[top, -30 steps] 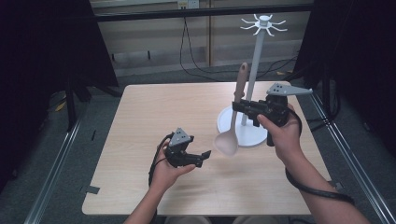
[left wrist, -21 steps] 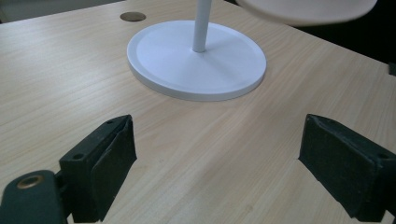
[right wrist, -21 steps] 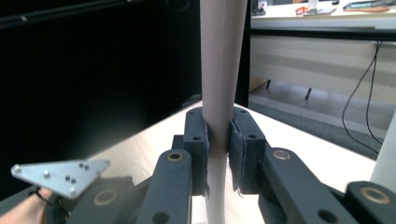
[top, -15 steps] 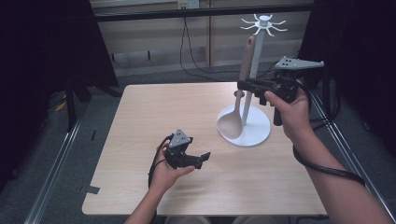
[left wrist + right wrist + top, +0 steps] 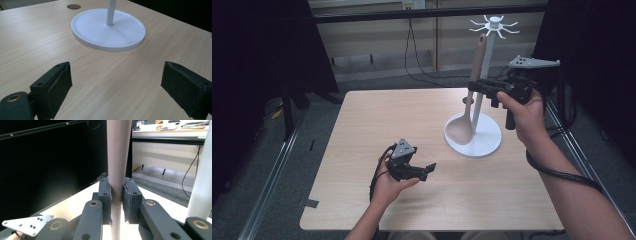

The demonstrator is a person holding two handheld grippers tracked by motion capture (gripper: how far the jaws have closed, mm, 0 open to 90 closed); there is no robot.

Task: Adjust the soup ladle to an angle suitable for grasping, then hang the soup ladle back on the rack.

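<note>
A pale pink ladle [image 5: 471, 95] hangs upright in the air beside the pole of a white hook stand [image 5: 490, 75], its bowl low over the stand's round base [image 5: 486, 142]. My right gripper [image 5: 473, 86] is shut on the ladle's handle [image 5: 117, 157], well above the table. In the right gripper view the stand's pole [image 5: 201, 182] rises at the right. My left gripper [image 5: 432, 167] rests low over the table near the front, open, with nothing between its pads [image 5: 61, 85]. Ahead of it lies the stand's base [image 5: 95, 27].
The wooden table [image 5: 377, 130] has a small round cable hole [image 5: 73, 6] behind the stand. Black curtains flank both sides. A cable trails from my right forearm [image 5: 562, 172] over the table's right edge.
My right gripper has lifted the ladle higher and a little right, bringing it close beside the stand's pole. The left gripper has stayed where it was.
</note>
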